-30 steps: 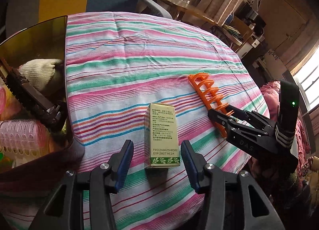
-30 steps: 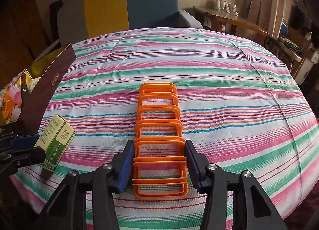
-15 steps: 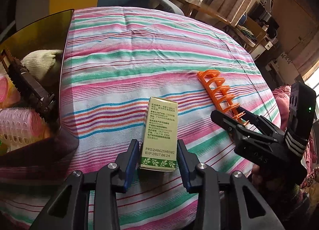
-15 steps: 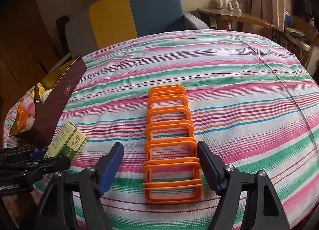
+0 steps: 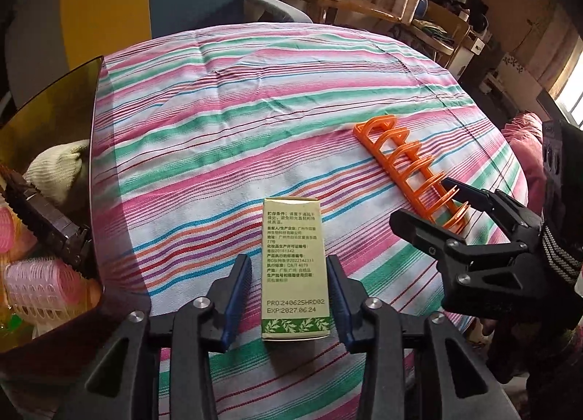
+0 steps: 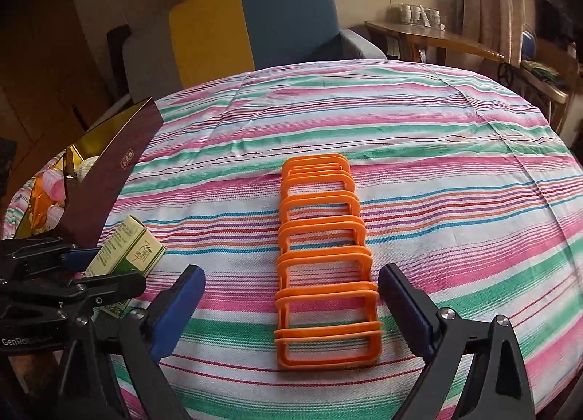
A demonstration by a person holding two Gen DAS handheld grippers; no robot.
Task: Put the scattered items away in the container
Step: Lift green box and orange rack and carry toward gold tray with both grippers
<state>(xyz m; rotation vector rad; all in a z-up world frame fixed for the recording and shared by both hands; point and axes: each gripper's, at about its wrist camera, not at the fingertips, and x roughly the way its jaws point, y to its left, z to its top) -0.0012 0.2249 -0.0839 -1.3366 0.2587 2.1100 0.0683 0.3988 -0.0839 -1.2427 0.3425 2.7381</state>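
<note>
1. The left gripper (image 5: 289, 296) is straddling the near end of the green carton (image 5: 294, 267), which is lying flat on the striped tablecloth (image 5: 255, 110), just beside the open container (image 5: 47, 121).
2. Its jaws have just been closing on the carton. From the left wrist view a thin gap is still showing on each side, so the pads are not yet pressing.
3. To do this step well, I judge the pads should be meeting the carton's two long sides squarely and evenly, low on the box, so that it is not twisting or crumpling as it lifts.
4. The lift then needs to be clearing the container's dark wall before swinging over the things already inside.
5. The right gripper (image 6: 291, 310) is hovering over the near end of the orange plastic rack (image 6: 324, 256), well right of the carton. Its jaws have just been opening and are standing wide apart, the rack lying between them untouched.
6. Counting what is left on the cloth: one carton and one rack.
7. Counting inside the container, as far as it shows: at least two pink hair rollers (image 5: 40, 285), one cream knitted piece (image 5: 60, 168) and one dark toothed clip (image 5: 43, 223). More may be lying hidden below the wall.
</note>
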